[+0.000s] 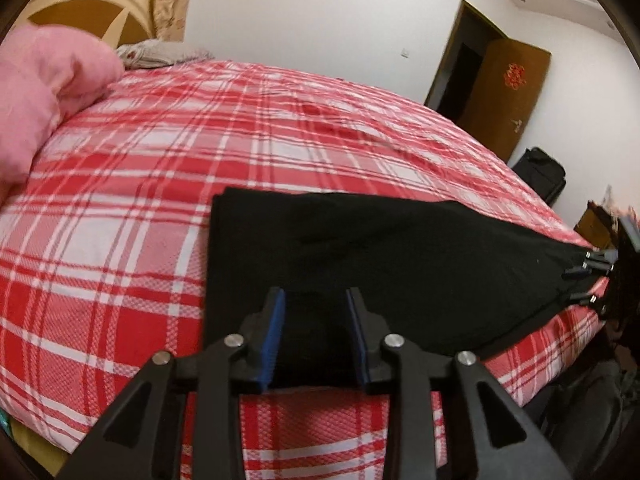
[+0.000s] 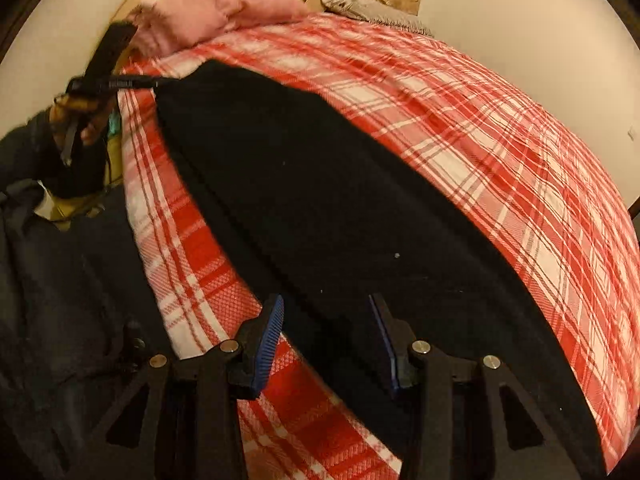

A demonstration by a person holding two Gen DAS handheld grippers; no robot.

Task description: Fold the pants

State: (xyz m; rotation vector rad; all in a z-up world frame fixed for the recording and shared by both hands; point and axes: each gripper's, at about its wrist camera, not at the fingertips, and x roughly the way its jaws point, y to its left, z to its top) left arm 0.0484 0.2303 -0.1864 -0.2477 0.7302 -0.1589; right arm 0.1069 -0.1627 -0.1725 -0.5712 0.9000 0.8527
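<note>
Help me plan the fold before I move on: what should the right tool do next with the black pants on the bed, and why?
Probably lower the right tool and close on the near edge of the black pants. Its jaws are open and straddle that edge without pinching it, while the pants lie flat on the plaid bedspread. The left tool at the other end is open too, so nothing holds the fabric yet.

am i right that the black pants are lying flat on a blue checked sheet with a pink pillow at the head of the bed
Not quite. The sheet is red and white checked, not blue, as the left wrist view shows. The rest holds: the black pants lie flat on it, and a pink pillow sits at the head of the bed.
</note>
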